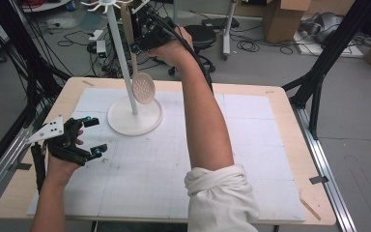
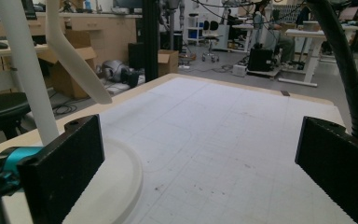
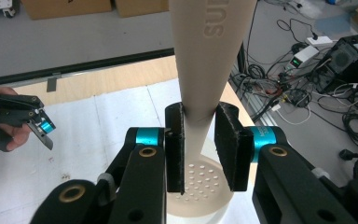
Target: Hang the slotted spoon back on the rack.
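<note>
A cream slotted spoon [image 1: 143,88] hangs in the air beside the pole of a white stand [image 1: 134,117], its round perforated head lowest and just above the stand's round base. In the right gripper view the spoon's [image 3: 204,56] handle runs up between the two black pads, with raised lettering on its wide upper part and the holed head below the jaws. The right gripper [image 1: 137,47] is clamped on the narrow part of that handle, held high over the far side of the table by a raised arm with a rolled white sleeve [image 1: 221,195]. From its own camera the right gripper [image 3: 200,140] has both pads pressed against the handle's sides.

The stand's pole rises from the base to a ring of short hooks [image 1: 107,5] at the top. In the left gripper view the pole [image 2: 25,70] and the edge of the base show at the left, with the spoon's curved handle [image 2: 72,56] beside them.

The left gripper [image 1: 94,137] rests low near the table's left edge, well apart from the stand, with its jaws spread wide and nothing between them. Its own view shows the left gripper [image 2: 200,158] open over the bare white gridded mat [image 2: 214,140]. The mat [image 1: 140,188] covers most of the wooden table [image 1: 280,94].

Beyond the table lie cables, cardboard boxes [image 1: 282,17] and a black stool [image 1: 201,35] on the grey floor.
</note>
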